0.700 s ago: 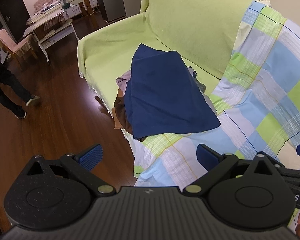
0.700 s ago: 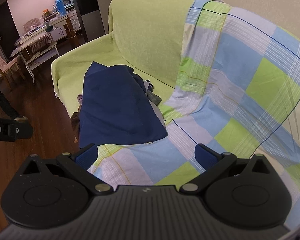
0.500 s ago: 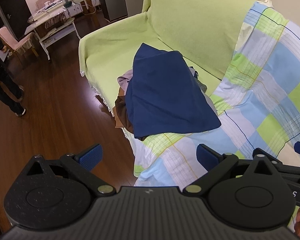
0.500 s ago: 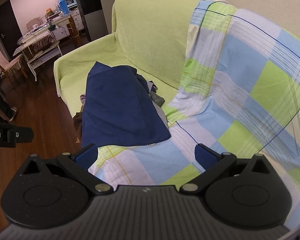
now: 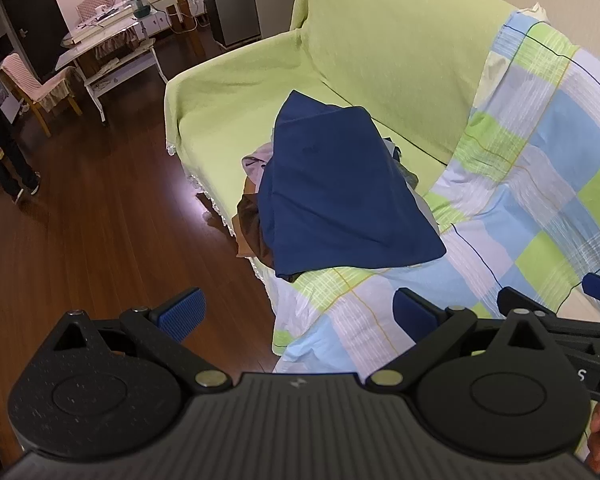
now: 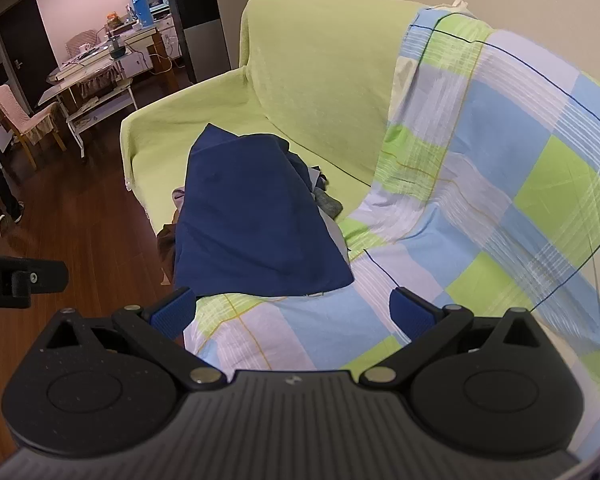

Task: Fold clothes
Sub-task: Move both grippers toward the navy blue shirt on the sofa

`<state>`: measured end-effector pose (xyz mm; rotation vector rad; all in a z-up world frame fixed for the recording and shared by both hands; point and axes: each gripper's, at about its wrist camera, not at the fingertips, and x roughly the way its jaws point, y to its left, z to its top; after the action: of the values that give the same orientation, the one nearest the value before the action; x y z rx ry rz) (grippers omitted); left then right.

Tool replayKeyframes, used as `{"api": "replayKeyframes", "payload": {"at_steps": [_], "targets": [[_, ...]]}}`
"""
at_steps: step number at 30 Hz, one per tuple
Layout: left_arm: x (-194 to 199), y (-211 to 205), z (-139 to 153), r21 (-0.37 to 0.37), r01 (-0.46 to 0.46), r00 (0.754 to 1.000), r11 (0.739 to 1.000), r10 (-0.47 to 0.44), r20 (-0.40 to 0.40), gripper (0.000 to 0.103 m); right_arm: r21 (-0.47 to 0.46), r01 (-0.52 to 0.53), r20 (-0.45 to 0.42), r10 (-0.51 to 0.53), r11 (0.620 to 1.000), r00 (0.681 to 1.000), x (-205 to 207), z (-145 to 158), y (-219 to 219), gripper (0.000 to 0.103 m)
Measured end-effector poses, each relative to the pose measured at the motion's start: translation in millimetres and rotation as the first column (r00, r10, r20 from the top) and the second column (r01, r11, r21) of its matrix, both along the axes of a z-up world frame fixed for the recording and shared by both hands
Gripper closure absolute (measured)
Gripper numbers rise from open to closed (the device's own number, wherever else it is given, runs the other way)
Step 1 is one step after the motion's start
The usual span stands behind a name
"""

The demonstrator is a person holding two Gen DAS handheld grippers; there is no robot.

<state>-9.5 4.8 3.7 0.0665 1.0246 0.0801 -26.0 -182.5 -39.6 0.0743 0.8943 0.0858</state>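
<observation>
Left gripper point(image 5: 298, 314): jaws spread wide, holding nothing, clear of all fabric. Right gripper point(image 6: 292, 310): jaws equally spread, empty, above the checked sheet point(image 6: 480, 184). The navy garment point(image 5: 340, 196) lies on a clothes pile point(image 5: 254, 220) at the sofa point(image 5: 228, 120) seat's front edge, its long axis running from front edge toward the backrest.

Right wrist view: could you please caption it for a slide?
Open right gripper hovers above a navy garment piled on a green-covered sofa.

Left tool point(image 5: 298, 312) spread wide, empty, above checked sheet point(image 5: 540, 184); navy garment point(image 5: 336, 196) on sofa point(image 5: 236, 112).
</observation>
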Motion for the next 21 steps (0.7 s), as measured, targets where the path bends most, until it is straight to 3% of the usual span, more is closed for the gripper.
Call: {"api": "replayKeyframes", "payload": {"at_steps": [21], "targets": [[4.1, 14.5, 7.0, 0.0, -0.014, 1.0, 1.0, 0.014, 0.002, 0.002, 0.022, -0.026, 0.015, 0.026, 0.999, 1.0, 13.9, 3.1, 7.0, 0.001]]}}
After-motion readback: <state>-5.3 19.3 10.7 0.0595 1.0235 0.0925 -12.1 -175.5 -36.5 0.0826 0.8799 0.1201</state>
